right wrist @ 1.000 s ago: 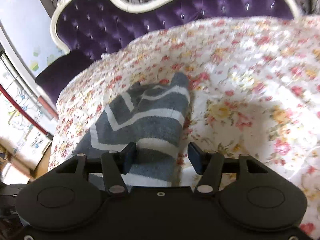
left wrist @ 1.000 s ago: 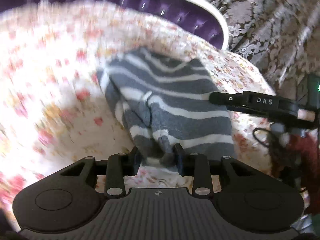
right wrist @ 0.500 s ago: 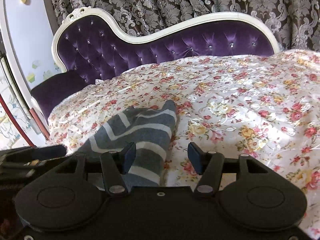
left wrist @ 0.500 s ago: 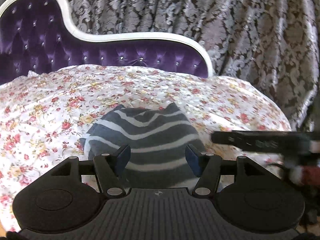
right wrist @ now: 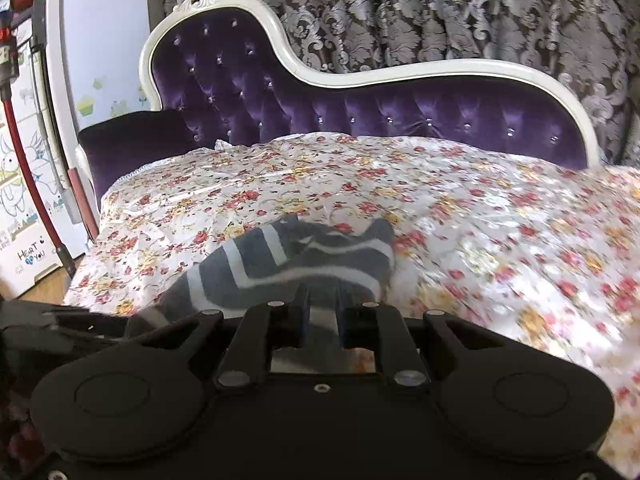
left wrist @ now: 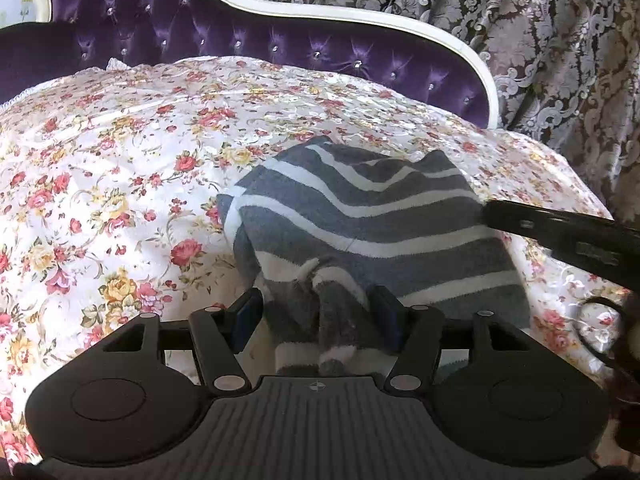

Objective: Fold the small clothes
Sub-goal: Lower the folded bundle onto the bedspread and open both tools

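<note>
A grey garment with white stripes [left wrist: 360,224] lies rumpled on the flowered cover [left wrist: 100,184]. My left gripper [left wrist: 316,316] stands open at its near left corner; a bunched fold of the cloth sits between the fingers and the left pad is clear of it. From the right, the body of my right gripper [left wrist: 560,236] reaches over the garment's right edge. In the right wrist view the garment [right wrist: 304,260] lies just ahead, and my right gripper [right wrist: 323,312] is closing, its jaws narrow with the near edge of the cloth pinched between the pads.
The flowered cover [right wrist: 500,220] spreads over a purple tufted chaise [right wrist: 400,112] with a white frame. Patterned grey curtains [right wrist: 440,12] hang behind. At far left stand a white panel with drawings [right wrist: 24,200] and a red rod; the cover's edge drops off there.
My left jaws have widened and let go of the bunched cloth. My right jaws, open before, have closed onto the garment's near edge. Both views have tilted up and steadied.
</note>
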A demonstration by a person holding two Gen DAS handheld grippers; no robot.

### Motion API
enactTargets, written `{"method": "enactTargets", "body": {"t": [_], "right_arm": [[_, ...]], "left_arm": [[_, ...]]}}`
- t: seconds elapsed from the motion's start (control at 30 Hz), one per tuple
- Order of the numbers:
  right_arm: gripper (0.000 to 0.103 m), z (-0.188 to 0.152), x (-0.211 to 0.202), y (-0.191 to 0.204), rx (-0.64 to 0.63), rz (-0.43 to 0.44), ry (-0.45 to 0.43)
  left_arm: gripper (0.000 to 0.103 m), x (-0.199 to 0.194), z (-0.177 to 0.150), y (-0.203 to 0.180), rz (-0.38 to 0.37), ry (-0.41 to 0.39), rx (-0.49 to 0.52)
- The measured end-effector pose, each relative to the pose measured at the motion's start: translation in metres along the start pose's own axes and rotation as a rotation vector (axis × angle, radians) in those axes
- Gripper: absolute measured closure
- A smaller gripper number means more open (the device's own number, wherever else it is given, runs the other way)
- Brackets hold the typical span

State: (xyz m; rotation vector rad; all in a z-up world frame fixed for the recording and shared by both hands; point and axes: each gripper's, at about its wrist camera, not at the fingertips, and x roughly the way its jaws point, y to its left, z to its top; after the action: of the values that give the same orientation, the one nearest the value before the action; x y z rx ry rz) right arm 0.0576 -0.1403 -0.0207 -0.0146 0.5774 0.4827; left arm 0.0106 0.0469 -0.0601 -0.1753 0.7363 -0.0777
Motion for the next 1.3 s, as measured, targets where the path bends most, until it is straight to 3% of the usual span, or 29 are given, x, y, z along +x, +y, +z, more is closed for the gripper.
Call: {"method": "enactTargets", "body": {"t": [0.13, 0.4, 0.5, 0.57, 0.63, 1.03, 1.23, 1.3], "right_arm": [[0.082, -0.011, 0.036, -0.004, -0.016, -0.028, 0.049], [0.080, -0.010, 0.027, -0.004, -0.011, -0.028, 0.042], [0.073, -0.011, 0.015, 0.001, -0.018, -0.033, 0.030], [0.056, -0.014, 0.006, 0.004, -0.014, -0.030, 0.023], [0.049, -0.022, -0.004, 0.007, 0.001, -0.032, 0.026], [0.035, -0.040, -0.047, 0.005, 0.133, -0.014, 0.069], [0.003, -0.039, -0.079, 0.003, 0.188, -0.002, 0.059], [0.001, -0.038, -0.088, 0.005, 0.185, -0.011, 0.063]], "left_arm": [[0.040, 0.006, 0.001, 0.004, -0.005, 0.015, -0.029], [0.035, 0.003, 0.003, -0.001, 0.027, 0.021, -0.011], [0.028, -0.001, 0.003, -0.006, 0.064, 0.024, 0.010], [0.024, -0.003, 0.002, -0.009, 0.094, 0.019, 0.025], [0.021, -0.006, 0.002, -0.012, 0.113, 0.015, 0.037], [0.017, -0.031, -0.003, -0.031, 0.182, 0.040, 0.082], [0.017, -0.056, -0.006, -0.046, 0.211, 0.042, 0.102], [0.017, -0.064, -0.007, -0.052, 0.232, 0.037, 0.116]]}}
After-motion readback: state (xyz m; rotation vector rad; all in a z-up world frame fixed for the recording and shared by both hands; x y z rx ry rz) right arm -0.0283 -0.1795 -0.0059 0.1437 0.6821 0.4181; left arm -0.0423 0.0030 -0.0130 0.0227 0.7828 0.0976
